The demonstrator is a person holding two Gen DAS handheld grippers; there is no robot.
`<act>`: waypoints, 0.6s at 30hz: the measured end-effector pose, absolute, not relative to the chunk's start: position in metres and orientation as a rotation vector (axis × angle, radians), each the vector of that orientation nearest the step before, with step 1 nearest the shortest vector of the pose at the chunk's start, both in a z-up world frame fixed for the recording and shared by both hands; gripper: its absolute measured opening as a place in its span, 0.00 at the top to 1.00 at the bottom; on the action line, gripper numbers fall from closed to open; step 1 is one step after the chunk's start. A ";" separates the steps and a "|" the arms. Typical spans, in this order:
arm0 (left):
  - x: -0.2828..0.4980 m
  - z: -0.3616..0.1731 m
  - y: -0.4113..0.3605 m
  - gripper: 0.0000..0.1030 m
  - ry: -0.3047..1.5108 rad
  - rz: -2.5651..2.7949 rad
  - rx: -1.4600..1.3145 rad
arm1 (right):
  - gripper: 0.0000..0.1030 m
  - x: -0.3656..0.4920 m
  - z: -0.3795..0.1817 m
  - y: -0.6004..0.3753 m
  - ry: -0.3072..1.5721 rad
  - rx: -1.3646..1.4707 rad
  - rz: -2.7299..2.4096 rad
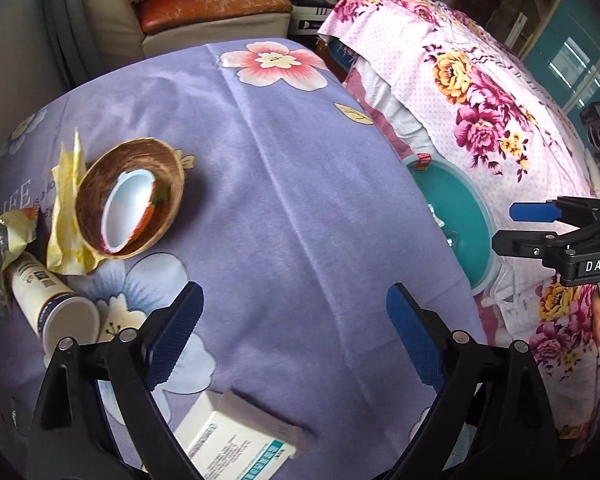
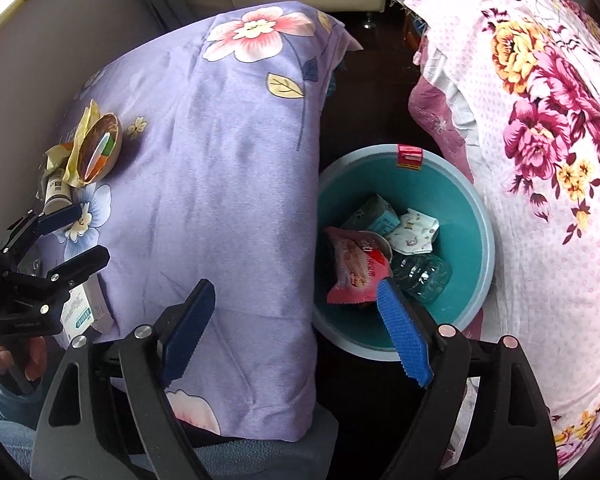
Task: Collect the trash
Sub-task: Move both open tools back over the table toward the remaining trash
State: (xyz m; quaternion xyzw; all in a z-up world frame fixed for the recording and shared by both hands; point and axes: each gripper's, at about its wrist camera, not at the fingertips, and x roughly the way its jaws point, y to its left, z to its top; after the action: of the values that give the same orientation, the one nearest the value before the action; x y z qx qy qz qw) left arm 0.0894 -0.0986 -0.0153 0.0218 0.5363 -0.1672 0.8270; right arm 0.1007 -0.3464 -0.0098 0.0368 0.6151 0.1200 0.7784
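Observation:
On the purple flowered cloth [image 1: 284, 184] lie a brown coconut-shell bowl [image 1: 130, 196] with a white piece inside, a yellow wrapper [image 1: 66, 200], a foil wrapper [image 1: 4, 248], a white tube [image 1: 52, 300] and a white box [image 1: 236, 440]. My left gripper [image 1: 294, 332] is open and empty above the cloth, just beyond the box. My right gripper [image 2: 296, 336] is open and empty beside the teal bin [image 2: 468, 216], which holds a red snack wrapper [image 2: 356, 268], a carton, paper and a clear bottle. The bin also shows in the left wrist view [image 1: 460, 208].
A pink flowered bedspread [image 2: 548, 160] rises right of the bin. A sofa with an orange cushion [image 1: 208, 4] stands behind the cloth. The bin sits in a narrow dark gap between the two cloths.

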 end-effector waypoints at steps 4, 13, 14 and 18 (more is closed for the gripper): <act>0.085 -0.009 -0.063 0.10 1.124 -0.309 0.061 | 0.23 0.105 -0.007 -0.314 1.334 0.043 0.293; 0.072 0.002 0.035 0.10 1.096 -0.217 0.041 | 0.23 0.117 0.002 -0.226 1.347 -0.074 0.390; 0.071 0.002 0.046 0.10 1.094 -0.201 0.044 | 0.23 0.118 0.004 -0.214 1.349 -0.091 0.403; 0.066 -0.002 0.091 0.10 1.097 -0.142 0.039 | 0.23 0.124 0.008 -0.170 1.358 -0.154 0.458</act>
State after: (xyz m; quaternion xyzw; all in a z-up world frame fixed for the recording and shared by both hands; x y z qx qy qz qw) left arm 0.0659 0.0909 -0.0015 0.0187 0.5211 -0.0672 0.8507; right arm 0.1245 -0.1695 0.0080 -0.0707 0.6218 0.2096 0.7513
